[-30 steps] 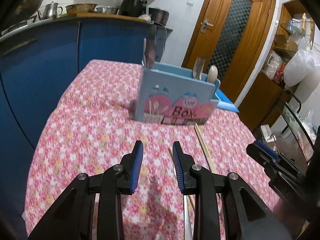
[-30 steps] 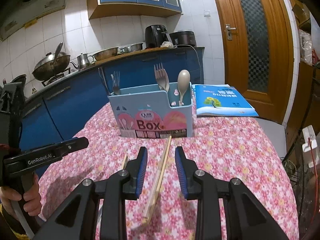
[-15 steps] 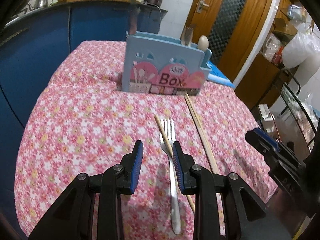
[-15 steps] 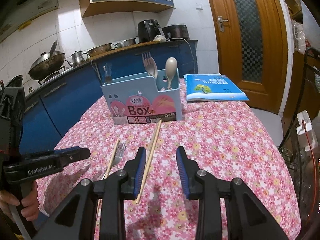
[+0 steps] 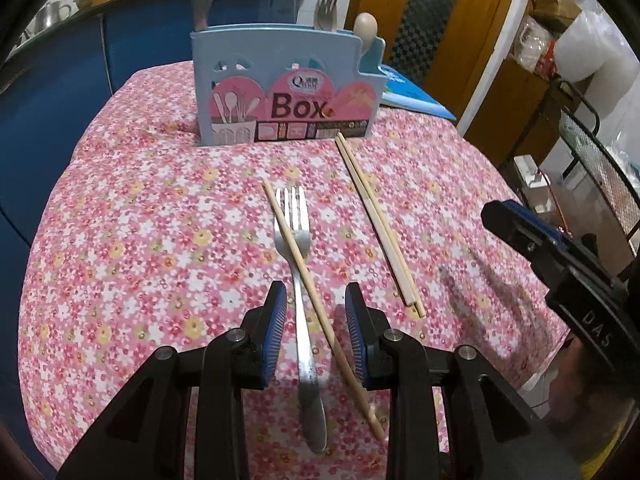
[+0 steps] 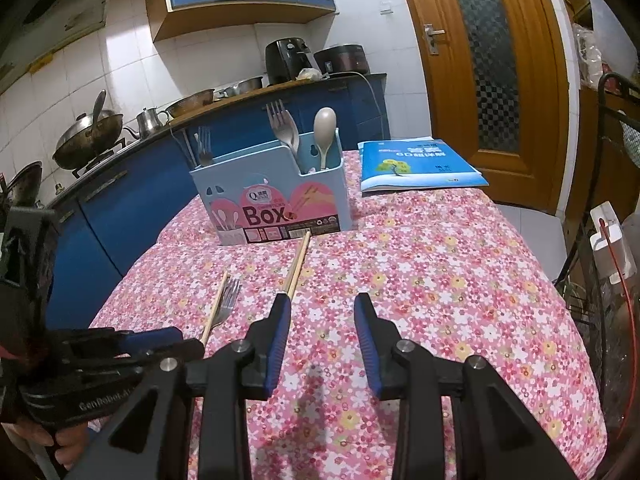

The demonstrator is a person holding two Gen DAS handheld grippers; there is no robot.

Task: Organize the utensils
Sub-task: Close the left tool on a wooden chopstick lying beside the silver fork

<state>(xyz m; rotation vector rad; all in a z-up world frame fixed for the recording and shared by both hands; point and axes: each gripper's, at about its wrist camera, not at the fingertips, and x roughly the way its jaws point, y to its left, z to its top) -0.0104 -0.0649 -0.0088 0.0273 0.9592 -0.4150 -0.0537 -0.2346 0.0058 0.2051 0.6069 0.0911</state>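
Observation:
A blue and pink utensil box (image 5: 280,92) stands at the far side of the flowered table, holding forks (image 6: 282,128) and a spoon (image 6: 324,128). On the cloth lie a steel fork (image 5: 296,232), a single chopstick (image 5: 320,312) slanting across it, and a pair of chopsticks (image 5: 378,220) to the right. My left gripper (image 5: 315,292) is open and low over the cloth, and the fork handle and the single chopstick pass between its fingers. My right gripper (image 6: 322,304) is open over bare cloth. The chopstick pair (image 6: 298,264) ends at its left finger.
A blue book (image 6: 416,164) lies at the table's far right corner. Blue kitchen cabinets (image 6: 120,208) run behind and to the left, with pots on the counter. A wire rack (image 6: 616,280) stands off the right edge. A wooden door (image 6: 492,80) is behind.
My left gripper has tipped down and moved forward, so the fork and single chopstick now lie between its fingers. My right gripper shifted so the chopstick pair sits left of its slightly wider gap.

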